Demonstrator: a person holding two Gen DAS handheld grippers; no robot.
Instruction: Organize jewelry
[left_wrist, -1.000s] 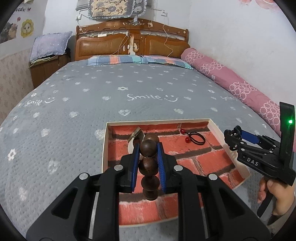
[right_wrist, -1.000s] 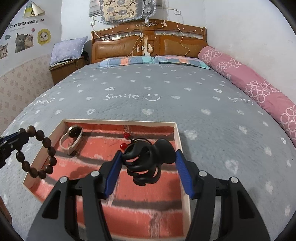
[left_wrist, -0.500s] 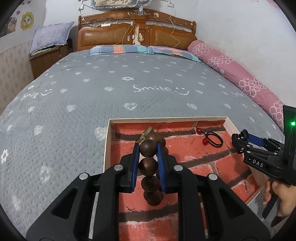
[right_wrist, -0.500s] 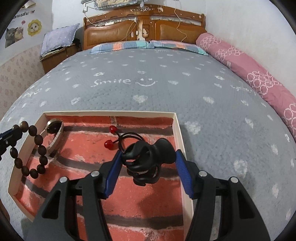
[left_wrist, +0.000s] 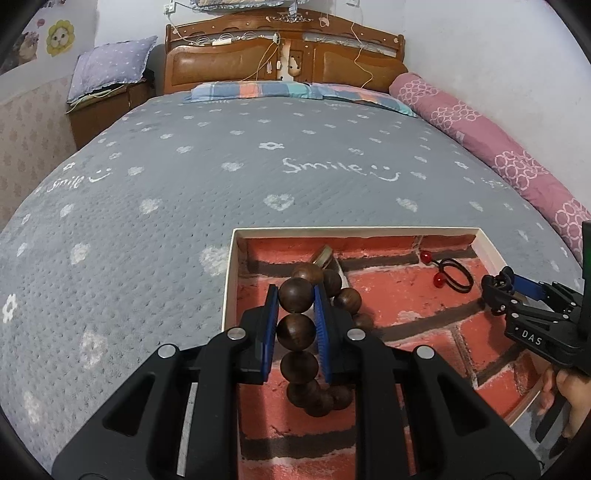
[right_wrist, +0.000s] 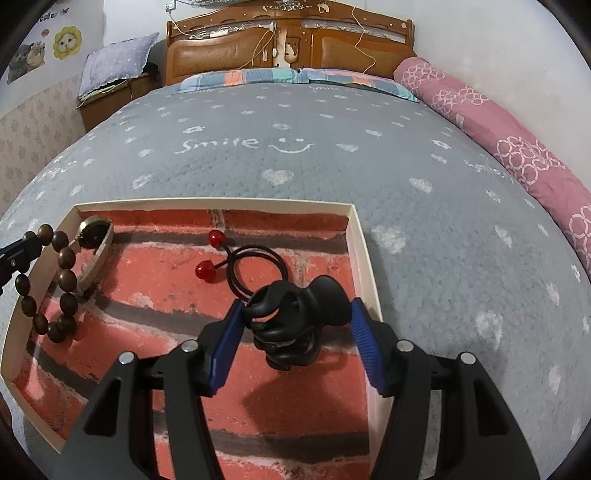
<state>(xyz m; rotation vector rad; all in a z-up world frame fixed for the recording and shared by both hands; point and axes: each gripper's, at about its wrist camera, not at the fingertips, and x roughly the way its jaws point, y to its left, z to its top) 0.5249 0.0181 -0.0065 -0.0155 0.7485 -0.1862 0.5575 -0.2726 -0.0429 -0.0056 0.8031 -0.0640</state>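
Note:
A shallow tray (left_wrist: 354, 230) with a cream rim and brick-print floor lies on the bed. My left gripper (left_wrist: 295, 295) is shut on a brown wooden bead bracelet (left_wrist: 297, 330) over the tray's left part; its lowest beads seem to touch the floor. In the right wrist view the bracelet (right_wrist: 64, 258) hangs at the tray's (right_wrist: 214, 201) left side. My right gripper (right_wrist: 295, 306) is shut on a black claw hair clip (right_wrist: 325, 302) above the tray's right part. A black hair tie with red beads (right_wrist: 255, 267) and a pale-strapped watch (right_wrist: 94, 236) lie inside.
The grey bedspread (left_wrist: 258, 177) stretches around the tray. A pink bolster (left_wrist: 480, 140) runs along the right wall, and pillows and a wooden headboard (left_wrist: 284, 62) are at the far end. A person's hand (left_wrist: 569, 387) holds the right gripper's handle.
Both grippers have sunk towards the tray and moved forward over it. The bracelet's lower beads have come down to the tray floor. Both grips are unchanged.

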